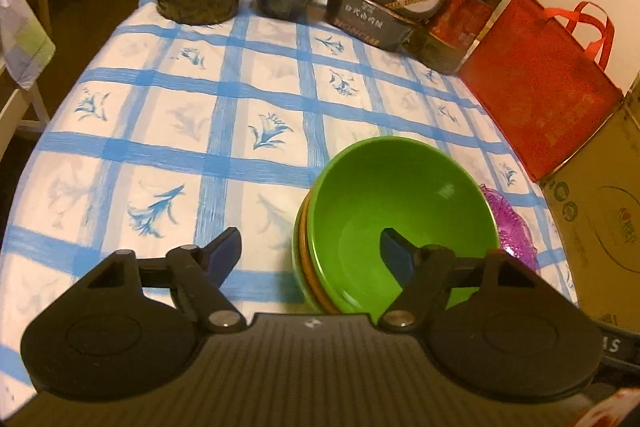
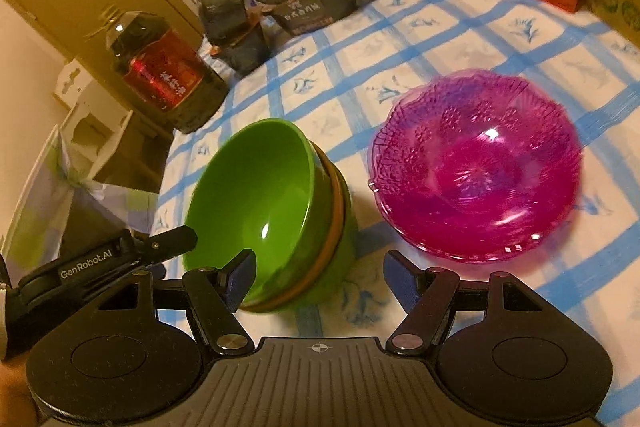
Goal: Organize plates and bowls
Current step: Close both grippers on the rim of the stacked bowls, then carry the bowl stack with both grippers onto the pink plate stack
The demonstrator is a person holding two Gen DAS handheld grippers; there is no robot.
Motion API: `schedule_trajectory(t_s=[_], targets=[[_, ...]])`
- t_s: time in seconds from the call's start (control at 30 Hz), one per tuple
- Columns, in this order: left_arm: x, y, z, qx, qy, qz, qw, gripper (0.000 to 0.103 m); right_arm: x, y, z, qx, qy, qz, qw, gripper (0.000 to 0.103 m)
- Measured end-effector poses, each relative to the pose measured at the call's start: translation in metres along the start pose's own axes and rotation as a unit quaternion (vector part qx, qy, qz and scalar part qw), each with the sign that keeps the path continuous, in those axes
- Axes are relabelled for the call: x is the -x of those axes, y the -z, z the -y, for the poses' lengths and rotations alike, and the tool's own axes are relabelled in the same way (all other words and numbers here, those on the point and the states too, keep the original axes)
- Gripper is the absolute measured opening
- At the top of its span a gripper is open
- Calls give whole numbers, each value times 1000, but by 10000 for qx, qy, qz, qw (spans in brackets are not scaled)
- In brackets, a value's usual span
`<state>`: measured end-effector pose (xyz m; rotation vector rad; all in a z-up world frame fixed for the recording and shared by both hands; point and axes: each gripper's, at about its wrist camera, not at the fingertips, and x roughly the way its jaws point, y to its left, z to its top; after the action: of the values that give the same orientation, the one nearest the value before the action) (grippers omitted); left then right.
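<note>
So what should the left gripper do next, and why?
Probably slide the left gripper forward a little so the rim of the green bowl sits between its fingers. It is open, one finger is already over the bowl, and nothing is gripped yet.

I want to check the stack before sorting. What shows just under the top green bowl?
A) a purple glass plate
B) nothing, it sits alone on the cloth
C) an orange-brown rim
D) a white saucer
C: below the green bowl an orange-brown rim shows, with another green bowl beneath it.
</note>
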<state>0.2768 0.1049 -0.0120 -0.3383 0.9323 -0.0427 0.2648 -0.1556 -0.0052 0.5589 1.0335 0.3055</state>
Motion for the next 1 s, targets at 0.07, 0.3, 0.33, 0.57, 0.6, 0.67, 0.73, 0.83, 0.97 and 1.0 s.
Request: schedule_trajectory(t_s=[0.07,0.3,0.33,0.57,0.6,0.67,0.73,0.83,0.97,1.0], targets=[[-11,-3,-1,-77,35,-117,9999,66,-11,-2,0,-77,37,-58,9999,71],[-35,-6,-3,-217,69,-364,9991,48,-39,-6,-1,-87,191,-209,9996,60],[-38,-6,-3,-246,73,-392,9989,46,-42,-6,0,-108,204,-237,9995,58],[-51,-6,-2,-358,91,-536,9979,34,-52,-7,3,-136,249,-314,9991,47],[-52,-6,-2,-369,95,-546,9978,33,-53,-8,4,-142,258,-325,9990,45],[-53,-6,-1,-404,84,-572,9975,30,-54,-8,3,-137,256,-335,9990,43],[-54,-5,0,-446,79,-593,9972,25,-54,-8,3,-114,258,-351,9990,39],[-53,-3,4,-553,-23,-599,9967,19,-54,-9,2,-82,289,-366,9989,38],[-49,-1,7,-660,-82,-561,9962,18,-54,-8,1,-36,371,-376,9986,35],[-47,0,8,-682,-92,-546,9961,18,-53,-7,1,-12,391,-373,9985,34]])
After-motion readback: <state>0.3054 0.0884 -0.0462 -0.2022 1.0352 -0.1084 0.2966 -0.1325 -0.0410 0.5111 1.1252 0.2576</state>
